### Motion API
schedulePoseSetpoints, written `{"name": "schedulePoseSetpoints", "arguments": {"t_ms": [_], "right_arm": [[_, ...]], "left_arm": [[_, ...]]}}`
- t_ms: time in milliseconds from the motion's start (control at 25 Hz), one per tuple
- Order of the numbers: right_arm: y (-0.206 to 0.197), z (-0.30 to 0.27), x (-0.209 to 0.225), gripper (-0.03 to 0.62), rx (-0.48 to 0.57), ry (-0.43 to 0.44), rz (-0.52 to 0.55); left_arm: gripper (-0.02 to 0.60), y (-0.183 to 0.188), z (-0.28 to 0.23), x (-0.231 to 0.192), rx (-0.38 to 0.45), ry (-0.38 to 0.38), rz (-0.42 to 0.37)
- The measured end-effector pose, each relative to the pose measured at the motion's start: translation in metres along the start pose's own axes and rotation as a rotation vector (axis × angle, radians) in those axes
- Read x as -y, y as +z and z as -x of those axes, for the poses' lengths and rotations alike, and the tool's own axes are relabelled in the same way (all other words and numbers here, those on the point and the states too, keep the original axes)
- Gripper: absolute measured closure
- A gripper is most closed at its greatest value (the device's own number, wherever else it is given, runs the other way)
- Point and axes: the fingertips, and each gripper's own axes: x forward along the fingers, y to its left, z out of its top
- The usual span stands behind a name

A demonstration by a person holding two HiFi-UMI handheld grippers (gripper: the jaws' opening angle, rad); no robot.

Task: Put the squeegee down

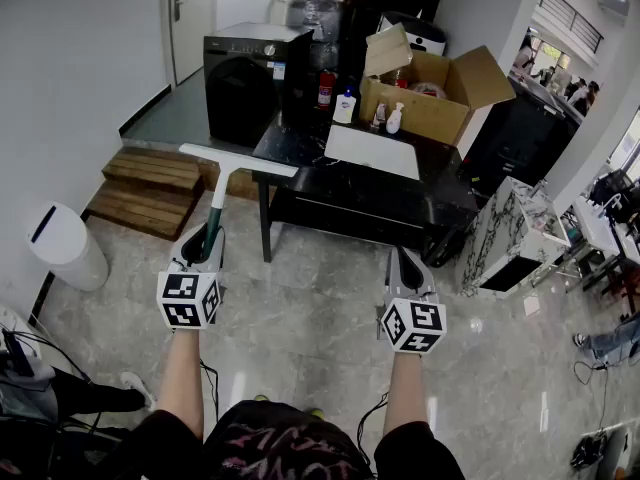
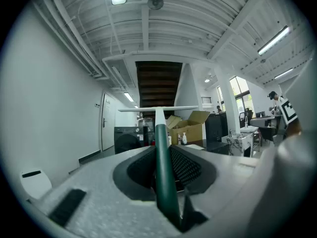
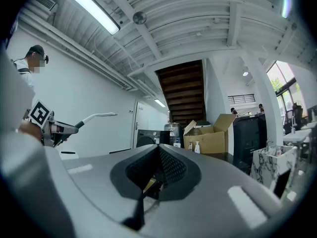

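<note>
Plainly, the squeegee is not yet put down — the whole task remains to be done.

Nearest, the left gripper point(image 1: 205, 240) is seen clamped on the green handle of the squeegee point(image 1: 221, 186), which is carried in the air with its white blade at the far end, by the left corner of the black table point(image 1: 400, 203). To its right, the right gripper point(image 1: 406, 260) is closed on itself, with nothing between the jaws. The squeegee is rested on no surface, so lowering and letting go are both left. The near end of the handle is hidden inside the jaws, and the blade's rubber edge is too thin to be made out. How high the blade stands over the table cannot be judged — nor is a resting place marked among the clutter around the far cardboard box point(image 1: 440, 108).
</note>
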Motion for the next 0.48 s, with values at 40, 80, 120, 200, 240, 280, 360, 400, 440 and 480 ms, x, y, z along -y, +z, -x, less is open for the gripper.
{"name": "schedulePoseSetpoints", "arguments": {"t_ms": [40,80,120,200,240,280,360,400,440,480], "right_arm": [[-0.0009,-0.0006,-0.0003,0.592,-0.001,0.0,0.0],[-0.0017,-0.0009,-0.0006,0.592,-0.002,0.001,0.001],[-0.0023,-0.001,-0.0011,0.592,-0.003,0.002,0.001],[-0.0028,-0.0007,-0.0024,0.592,-0.005,0.005,0.002],[-0.0028,-0.0008,-0.0031,0.592,-0.008,0.007,0.005],[-0.0029,-0.0015,-0.0036,0.592,-0.011,0.008,0.008],[-0.0029,-0.0032,-0.0042,0.592,-0.015,0.008,0.012],[-0.0027,-0.0034,-0.0042,0.592,-0.013,0.007,0.01],[-0.0024,-0.0032,-0.0042,0.592,-0.008,0.008,0.004],[-0.0023,-0.0028,-0.0043,0.591,-0.004,0.01,-0.005]], "left_arm": [[0.483,-0.0001,-0.0001,-0.0005,0.0,0.001,0.0],[0.483,-0.0002,-0.0002,-0.0009,0.001,0.002,0.0],[0.483,-0.0001,-0.0001,-0.0012,0.001,0.002,0.001],[0.483,0.0002,0.0004,-0.0012,0.002,0.002,0.005],[0.483,0.0002,0.0005,-0.0011,0.001,0.002,0.007],[0.483,0.0002,0.0003,-0.0011,0.0,0.002,0.009],[0.483,-0.0002,-0.0003,-0.0014,0.0,0.001,0.011],[0.483,-0.0005,-0.0004,-0.0014,-0.001,0.001,0.011],[0.483,-0.0008,-0.0002,-0.0013,-0.001,0.0,0.012],[0.483,-0.001,0.0004,-0.0013,0.0,0.0,0.014]]}}
